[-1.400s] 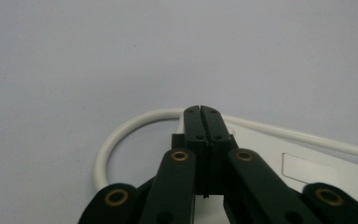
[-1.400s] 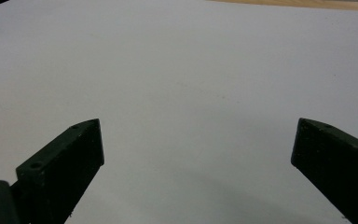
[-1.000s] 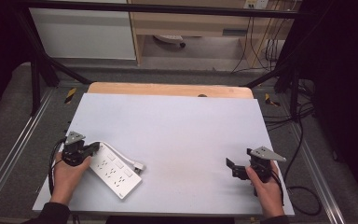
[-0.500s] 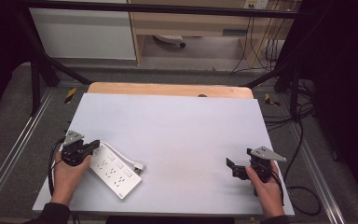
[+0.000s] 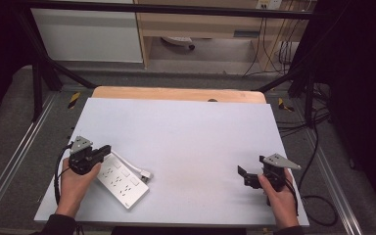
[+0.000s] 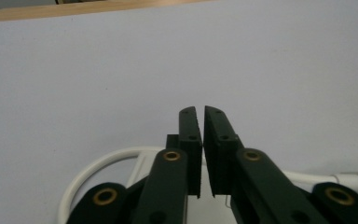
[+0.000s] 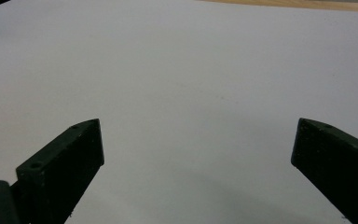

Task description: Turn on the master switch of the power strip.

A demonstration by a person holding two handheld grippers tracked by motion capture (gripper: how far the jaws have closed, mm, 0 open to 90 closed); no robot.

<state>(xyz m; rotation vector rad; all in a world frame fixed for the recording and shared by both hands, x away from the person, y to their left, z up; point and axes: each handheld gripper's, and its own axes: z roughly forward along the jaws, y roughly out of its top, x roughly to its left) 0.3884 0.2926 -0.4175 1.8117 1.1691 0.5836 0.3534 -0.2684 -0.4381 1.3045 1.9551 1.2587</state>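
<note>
Two hands enter from the near edge of the table, each holding one tool. The left hand sits near the near-left corner; the right hand sits near the near-right corner, close to the right edge.

The left tool points toward the right edge. In the left gripper view the left tool has its jaws pressed almost together, with a thin slit between them and nothing pinched. Its tip is over the far end of a white power strip.

The right tool points toward the left edge. In the right gripper view its jaws stand spread wide, with bare table surface between them and nothing held.

The power strip lies flat near the near-left corner, running diagonally from under the left tool toward the near edge. It is a white rectangular block with rows of sockets on its top face. A white cable leaves its far end and runs along its right side to a small plug end. In the left gripper view the same cable curves in a loop beneath the jaws.

Most of the grey-white table surface between the two tools and out to the far edge is open. A strip of bare wood shows along the far edge. Metal rails run beside the left and right edges.
</note>
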